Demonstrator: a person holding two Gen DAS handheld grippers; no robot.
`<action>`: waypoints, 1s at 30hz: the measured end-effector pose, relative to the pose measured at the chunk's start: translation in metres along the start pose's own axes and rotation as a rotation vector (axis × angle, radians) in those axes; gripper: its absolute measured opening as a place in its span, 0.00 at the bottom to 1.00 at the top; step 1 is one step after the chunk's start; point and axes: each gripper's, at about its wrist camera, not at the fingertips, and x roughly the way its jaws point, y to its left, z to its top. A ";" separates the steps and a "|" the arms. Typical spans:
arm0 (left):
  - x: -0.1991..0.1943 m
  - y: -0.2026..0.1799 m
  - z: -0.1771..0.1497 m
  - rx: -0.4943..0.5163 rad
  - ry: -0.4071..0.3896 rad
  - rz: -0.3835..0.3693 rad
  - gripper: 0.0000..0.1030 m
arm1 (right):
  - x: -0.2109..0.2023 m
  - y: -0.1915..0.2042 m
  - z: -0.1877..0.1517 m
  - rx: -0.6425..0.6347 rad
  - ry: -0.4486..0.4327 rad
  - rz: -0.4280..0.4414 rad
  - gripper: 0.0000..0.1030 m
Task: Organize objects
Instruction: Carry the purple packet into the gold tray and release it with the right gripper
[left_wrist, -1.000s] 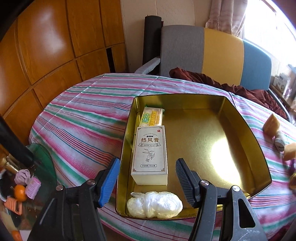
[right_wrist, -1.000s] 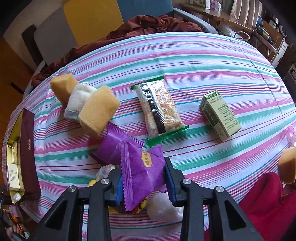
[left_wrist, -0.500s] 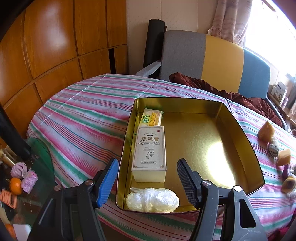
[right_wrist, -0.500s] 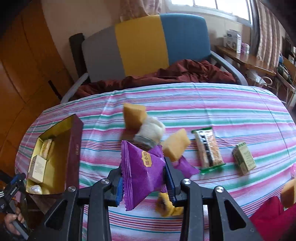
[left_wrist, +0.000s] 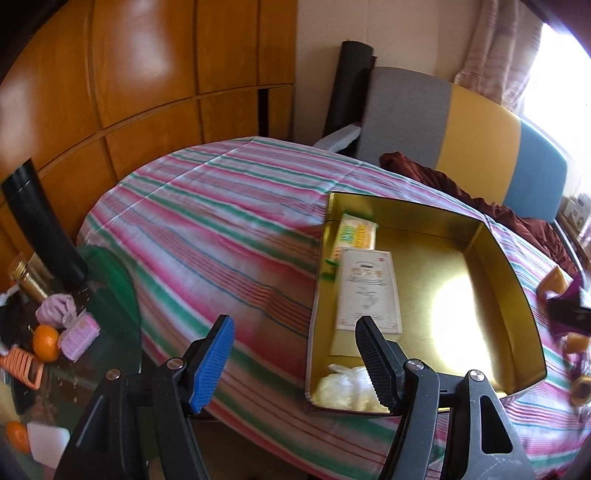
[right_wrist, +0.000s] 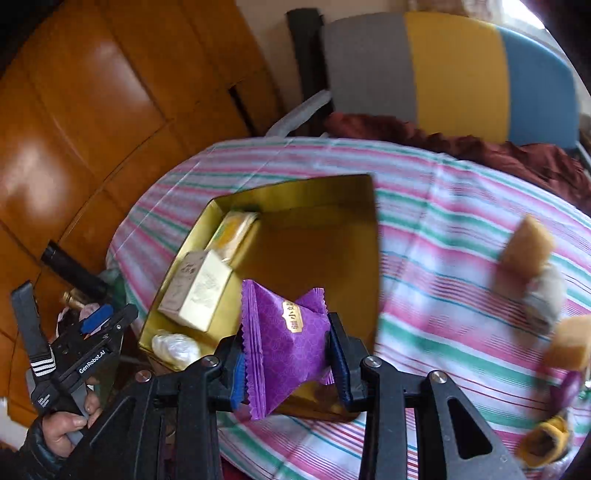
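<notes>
A gold tin box lies on the striped tablecloth. It holds a white carton, a yellow-green packet and a clear plastic bundle. My right gripper is shut on a purple snack packet and holds it above the box's near edge. My left gripper is open and empty, off the box's near left corner; it also shows in the right wrist view.
Yellow sponges, a white roll and more snacks lie right of the box. A grey, yellow and blue chair stands behind the table. A glass side table with oranges and clutter is at the left.
My right gripper has carried the purple packet left from the snack pile to above the box. My left gripper has drawn back and to the left of the box, still open.
</notes>
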 end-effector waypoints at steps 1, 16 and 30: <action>0.000 0.003 -0.001 -0.007 0.002 0.002 0.67 | 0.012 0.007 0.000 -0.005 0.023 0.016 0.35; 0.006 0.014 -0.003 -0.030 0.005 0.002 0.71 | 0.088 0.057 -0.026 -0.002 0.208 0.180 0.54; -0.013 -0.019 -0.003 0.075 -0.041 -0.042 0.75 | 0.017 0.023 -0.037 0.012 0.023 0.009 0.64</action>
